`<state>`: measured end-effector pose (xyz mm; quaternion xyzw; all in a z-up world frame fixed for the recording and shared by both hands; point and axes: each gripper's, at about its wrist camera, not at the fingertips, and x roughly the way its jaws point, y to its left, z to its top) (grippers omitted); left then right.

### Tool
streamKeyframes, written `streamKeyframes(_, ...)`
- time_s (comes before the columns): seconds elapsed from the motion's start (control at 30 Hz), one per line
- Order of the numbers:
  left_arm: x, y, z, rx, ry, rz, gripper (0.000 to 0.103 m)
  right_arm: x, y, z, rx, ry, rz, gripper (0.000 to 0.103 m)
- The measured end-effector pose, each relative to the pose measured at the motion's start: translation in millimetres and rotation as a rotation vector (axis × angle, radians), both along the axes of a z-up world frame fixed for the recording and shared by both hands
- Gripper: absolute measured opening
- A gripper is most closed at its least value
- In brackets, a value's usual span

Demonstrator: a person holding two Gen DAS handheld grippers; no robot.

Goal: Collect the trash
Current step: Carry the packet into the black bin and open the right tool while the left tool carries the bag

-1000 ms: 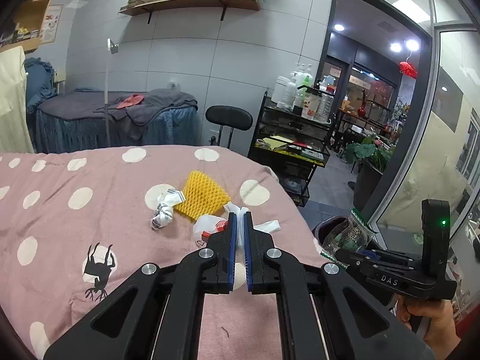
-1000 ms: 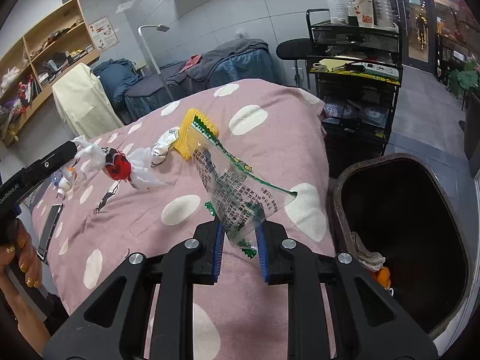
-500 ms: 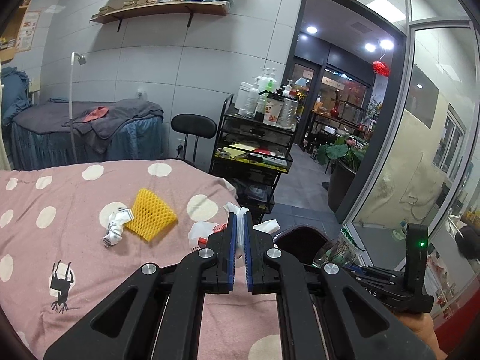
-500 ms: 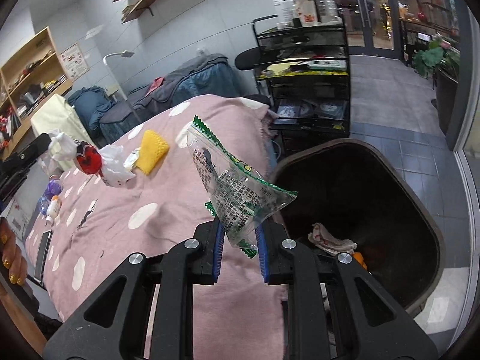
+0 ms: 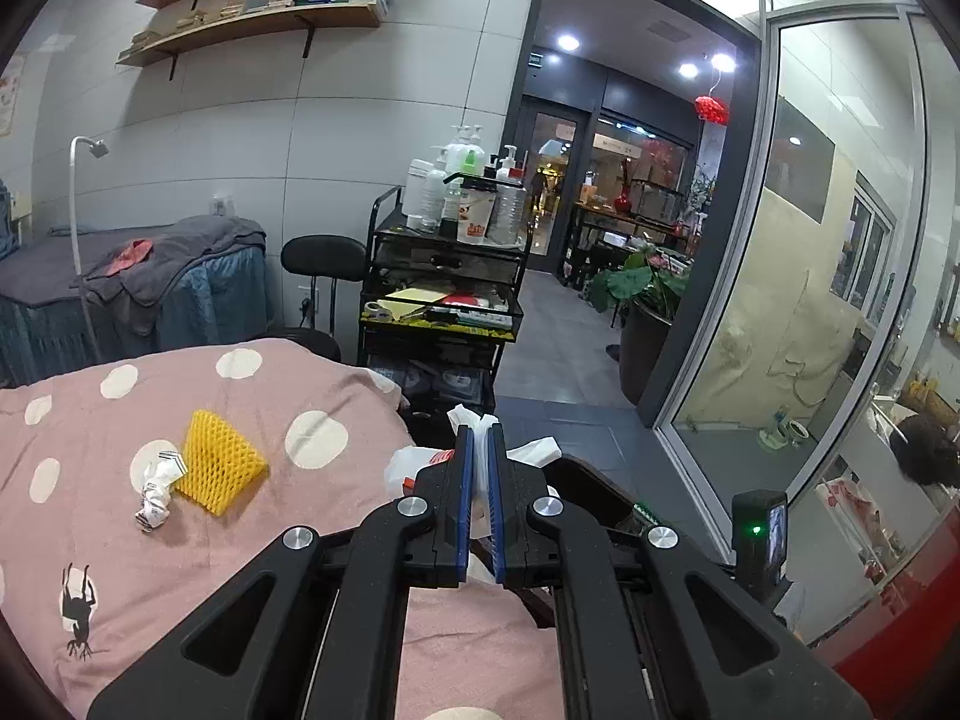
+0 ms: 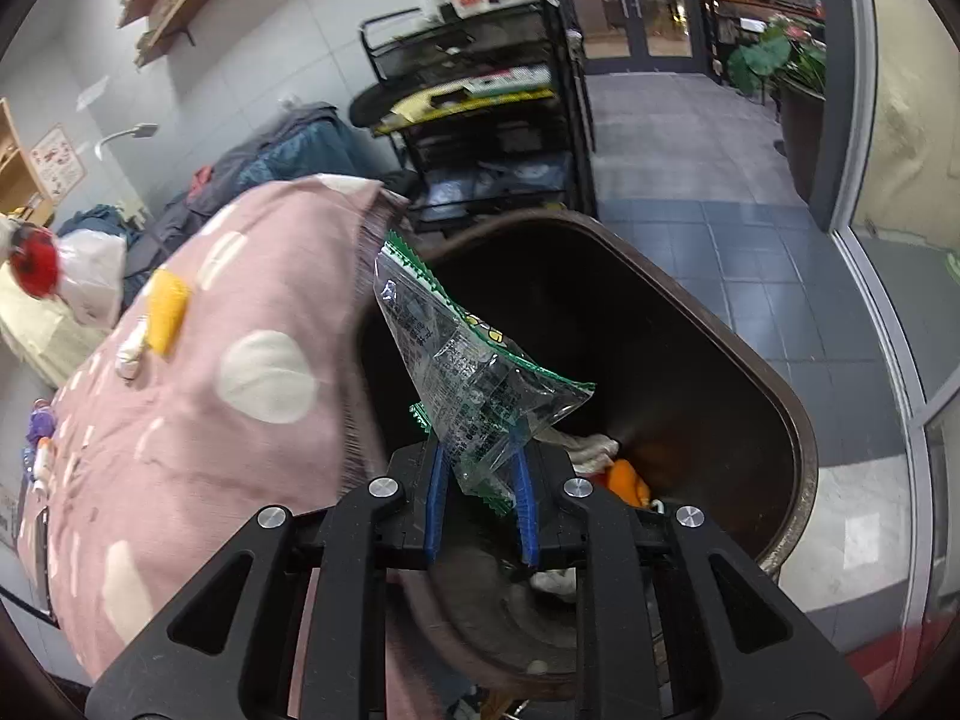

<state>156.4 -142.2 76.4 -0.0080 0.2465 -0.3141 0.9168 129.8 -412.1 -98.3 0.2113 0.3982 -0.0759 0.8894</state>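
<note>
Here, the clear crinkled snack wrapper, printed with small black text and edged in zigzag green, stands up from the right gripper, whose blue pads are pinched narrowly on its lower corner. The wrapper hangs over the open mouth of the dark brown plastic bin, a smooth rounded tub standing on the floor against the end of the bed. Low inside the bin lie a crumpled off-white scrap and an orange piece.

The left gripper has its blue pads closed almost together on a thin white plastic bag with a red print; tufts of the soft film poke out above and beside the fingertips. In the right wrist view the same bag shows far off past the left side of the bed, bunched and glossy with a round red mark.

Two pieces lie on the pink bed cover, a matte cloth with white dots, toward its far end: a yellow foam net sleeve, flat and wedge-shaped with a honeycomb mesh, and touching its left edge a twisted silver-white wrapper.

Beyond the foot of the bed stands a black wire trolley loaded with white bottles, beside a round black stool
</note>
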Motion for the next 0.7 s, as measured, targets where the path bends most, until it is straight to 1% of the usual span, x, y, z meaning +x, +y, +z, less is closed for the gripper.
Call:
streamKeyframes(0.23, 5.8, -14.2, -4.6, 0.0, 0.029, -0.023, 0.005, 6.6, -17.4, -48.7, -0.002, 0.101, -0.052, 0.021)
streamKeyframes(0.27, 7.1, -16.6, -5.1, 0.0, 0.032, -0.025, 0.005, 6.8, -19.5, -54.8, 0.002, 0.111, -0.06, 0.023)
streamKeyframes(0.3, 8.6, -19.3, -6.3, 0.0, 0.038, -0.03, 0.006, 6.8, -21.7, -60.9, 0.007, 0.124, -0.071, 0.029)
streamKeyframes(0.33, 8.9, -21.5, -7.4, -0.001, 0.044, -0.037, 0.005, 7.6, -24.5, -65.6, 0.012, 0.137, -0.079, 0.03)
streamKeyframes(0.37, 9.9, -24.5, -9.1, -0.001, 0.052, -0.045, 0.005, 6.4, -24.4, -66.4, 0.002, 0.128, -0.078, 0.033)
streamKeyframes(0.43, 11.1, -30.7, -11.9, 0.001, 0.062, -0.054, 0.005, 4.0, -22.6, -63.2, -0.021, 0.109, -0.075, 0.043)
streamKeyframes(0.47, 11.8, -33.6, -13.5, 0.002, 0.068, -0.06, 0.006, 1.6, -22.0, -61.0, -0.028, 0.097, -0.078, 0.051)
streamKeyframes(0.5, 12.3, -37.1, -15.2, 0.001, 0.075, -0.068, 0.006, -1.6, -21.9, -58.5, -0.029, 0.082, -0.082, 0.056)
streamKeyframes(0.53, 12.8, -40.8, -16.6, 0.0, 0.083, -0.078, 0.005, -4.3, -22.7, -56.3, -0.025, 0.071, -0.084, 0.057)
streamKeyframes(0.7, 15.3, -58.3, -21.5, 0.002, 0.099, -0.112, 0.005, -15.3, -26.5, -40.9, -0.008, 0.015, -0.091, 0.058)
